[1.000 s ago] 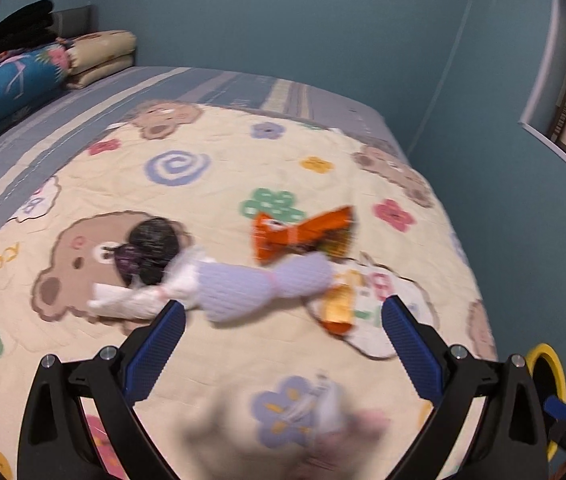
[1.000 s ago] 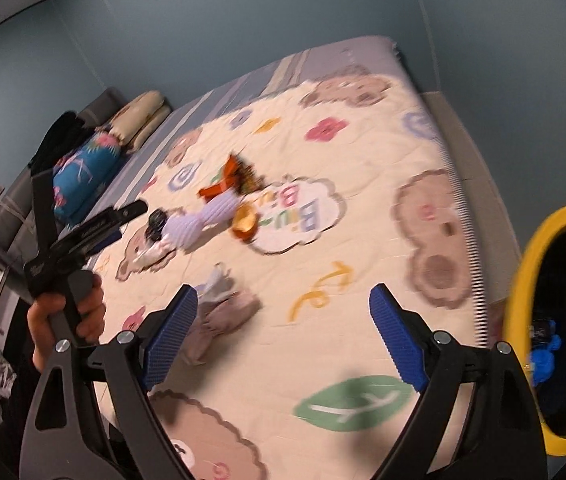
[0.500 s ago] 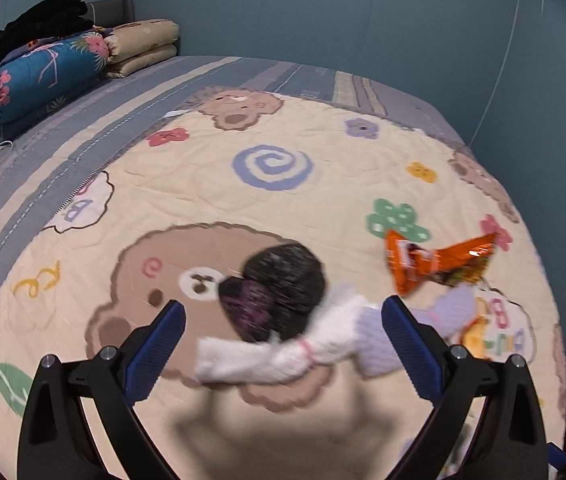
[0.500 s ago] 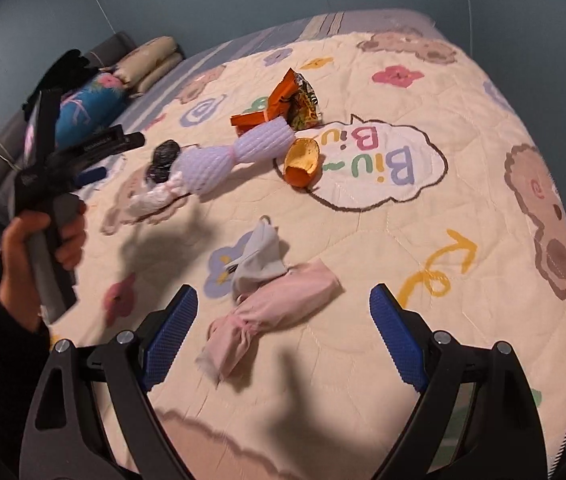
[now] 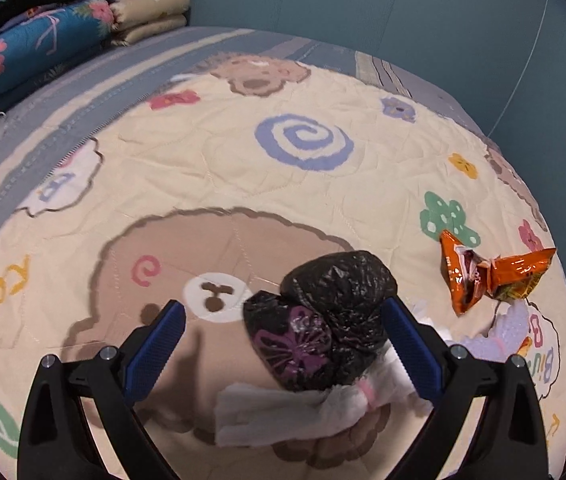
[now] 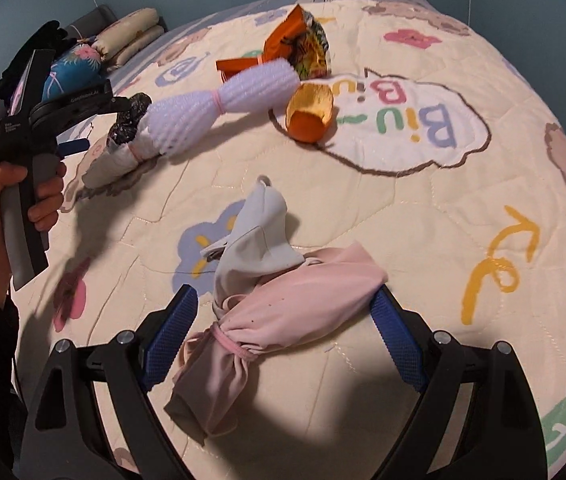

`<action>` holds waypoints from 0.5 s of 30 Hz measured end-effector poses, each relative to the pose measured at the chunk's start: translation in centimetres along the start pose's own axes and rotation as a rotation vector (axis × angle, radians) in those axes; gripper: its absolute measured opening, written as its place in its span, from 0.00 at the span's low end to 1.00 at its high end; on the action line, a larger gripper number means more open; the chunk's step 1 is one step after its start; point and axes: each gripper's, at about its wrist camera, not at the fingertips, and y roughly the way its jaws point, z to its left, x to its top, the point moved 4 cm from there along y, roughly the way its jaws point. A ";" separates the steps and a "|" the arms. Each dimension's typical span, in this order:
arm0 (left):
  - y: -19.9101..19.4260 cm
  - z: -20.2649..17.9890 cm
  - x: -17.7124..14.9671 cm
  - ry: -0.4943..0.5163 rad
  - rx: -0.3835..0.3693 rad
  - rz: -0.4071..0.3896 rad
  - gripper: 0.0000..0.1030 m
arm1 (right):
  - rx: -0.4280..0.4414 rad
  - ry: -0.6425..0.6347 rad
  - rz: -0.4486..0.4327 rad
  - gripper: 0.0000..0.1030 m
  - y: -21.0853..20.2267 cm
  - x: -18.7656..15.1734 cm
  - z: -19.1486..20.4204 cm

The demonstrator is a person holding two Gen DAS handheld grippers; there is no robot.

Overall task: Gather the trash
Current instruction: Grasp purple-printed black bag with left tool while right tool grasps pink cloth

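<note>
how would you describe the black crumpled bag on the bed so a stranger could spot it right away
On the cream cartoon quilt, find the big brown bear face. The black crumpled bag lies beside its white snout, against a white tissue wad. It's the only black item, with a purple flower print.

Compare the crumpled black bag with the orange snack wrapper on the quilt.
The black bag is dark with a purple flower print; the orange wrapper is bright and shiny. The bag is balled into a rounded lump resting on a white cloth bundle; the wrapper is twisted in the middle and lies directly on the quilt. The bag sits between the open left gripper's fingers; the wrapper lies off to the side. Both are crinkled.
</note>
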 end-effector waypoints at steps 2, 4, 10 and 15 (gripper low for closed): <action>0.5 -0.4 -0.1 0.014 -0.007 0.002 0.90 | -0.014 -0.021 -0.004 0.77 0.4 0.0 0.3; 1.3 -1.1 -0.3 0.037 -0.018 0.022 0.68 | -0.027 -0.047 -0.004 0.66 0.7 0.1 0.8; 2.6 -3.0 -1.1 0.121 0.019 0.015 0.48 | -0.080 -0.130 -0.002 0.46 1.6 -0.1 1.7; 1.9 -2.7 -0.7 0.074 0.005 0.000 0.39 | -0.055 -0.123 -0.002 0.16 1.5 0.6 1.3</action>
